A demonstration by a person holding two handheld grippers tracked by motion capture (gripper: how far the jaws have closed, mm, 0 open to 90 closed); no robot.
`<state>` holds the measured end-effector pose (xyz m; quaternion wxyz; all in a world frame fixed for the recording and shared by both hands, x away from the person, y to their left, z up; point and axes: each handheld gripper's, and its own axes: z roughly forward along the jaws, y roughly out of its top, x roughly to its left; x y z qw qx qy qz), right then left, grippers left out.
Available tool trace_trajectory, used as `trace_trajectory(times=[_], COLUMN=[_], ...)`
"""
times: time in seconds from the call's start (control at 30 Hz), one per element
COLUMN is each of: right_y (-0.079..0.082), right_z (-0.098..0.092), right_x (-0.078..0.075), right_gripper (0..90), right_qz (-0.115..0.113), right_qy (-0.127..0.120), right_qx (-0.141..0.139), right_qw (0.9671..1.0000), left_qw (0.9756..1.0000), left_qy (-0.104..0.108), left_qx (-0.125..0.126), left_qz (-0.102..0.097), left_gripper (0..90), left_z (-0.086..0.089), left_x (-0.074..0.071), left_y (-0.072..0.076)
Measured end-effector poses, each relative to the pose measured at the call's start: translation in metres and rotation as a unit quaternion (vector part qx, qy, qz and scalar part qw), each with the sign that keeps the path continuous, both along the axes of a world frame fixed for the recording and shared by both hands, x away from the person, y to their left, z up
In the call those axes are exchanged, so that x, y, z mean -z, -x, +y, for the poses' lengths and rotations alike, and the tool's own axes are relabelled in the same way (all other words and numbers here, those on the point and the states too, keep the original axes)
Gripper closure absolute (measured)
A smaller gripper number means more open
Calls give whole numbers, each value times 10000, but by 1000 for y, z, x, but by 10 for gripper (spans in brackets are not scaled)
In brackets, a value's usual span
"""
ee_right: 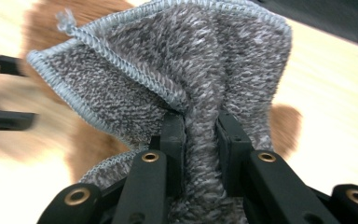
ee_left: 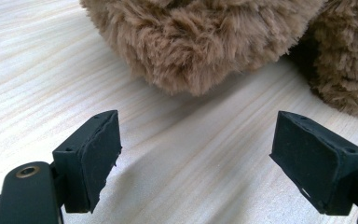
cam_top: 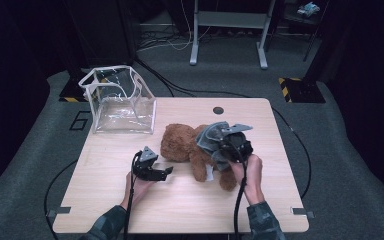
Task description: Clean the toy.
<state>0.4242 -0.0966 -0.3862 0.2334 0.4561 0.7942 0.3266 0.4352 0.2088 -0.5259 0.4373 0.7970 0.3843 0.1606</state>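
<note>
In the high view, a brown teddy bear [cam_top: 190, 147] is seen lying near the middle of the wooden table [cam_top: 110, 200], with a grey knitted garment [cam_top: 211, 142] bunched over its right-hand part. The right gripper [cam_top: 232, 145] is held at that garment, while the left gripper [cam_top: 155, 172] rests low on the table just beside the bear. A clear plastic bag [cam_top: 120, 100] stands well apart at the far left corner.

In the left gripper view, the jaws are spread wide with nothing between them; the bear's fur [ee_left: 205, 42] lies just ahead.

In the right gripper view, the jaws are clenched on a fold of the garment [ee_right: 200, 93] (its stitched hem stands up above them).

The garment is probably best drawn along the bear slowly, and the bear should be steadied by the free gripper so that it is not dragged.
</note>
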Motion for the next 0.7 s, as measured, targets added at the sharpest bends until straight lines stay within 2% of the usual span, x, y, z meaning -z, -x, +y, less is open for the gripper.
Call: trace_trajectory(times=[0.13,0.17,0.2,0.23,0.37,0.4,0.47,0.5,0.6,0.67,0.7], right_y=[-3,-3,-3,-4,-5,-6,-6,-6,-1,6,8], right_z=[34,42,42,58,78,80,83,83,83,83,81], right_x=[1,2,2,6,18,21,30,33,45,52,56], right_gripper=[756,756,756,755,755,755,755,756,756,756,756], right_qz=[2,28,28,39,129,158,309,298,360,463,410], right_qy=[89,110,110,203,359,519,535,565,501,485,483], right_qx=[-447,-488,-488,-727,-874,-938,-885,-899,-903,-904,-975], right_qw=[9990,9987,9987,9971,9954,9941,9942,9939,9940,9937,9932], left_qw=[10000,10000,10000,10000,10000,10000,10000,10000,10000,10000,10000], left_qy=[17,20,20,4,-14,8,34,22,6,-17,-20], left_qx=[0,-4,-4,13,31,23,17,21,43,34,37], left_qz=[1,6,6,7,-6,9,21,14,49,1,0], left_gripper=[154,154,155,154,155,155,155,155,156,156,156], left_z=[0,0,0,0,1,1,1,1,1,1,1], left_x=[0,0,0,0,0,0,0,0,-1,0,0], left_y=[0,0,0,0,0,0,0,0,0,0,0])
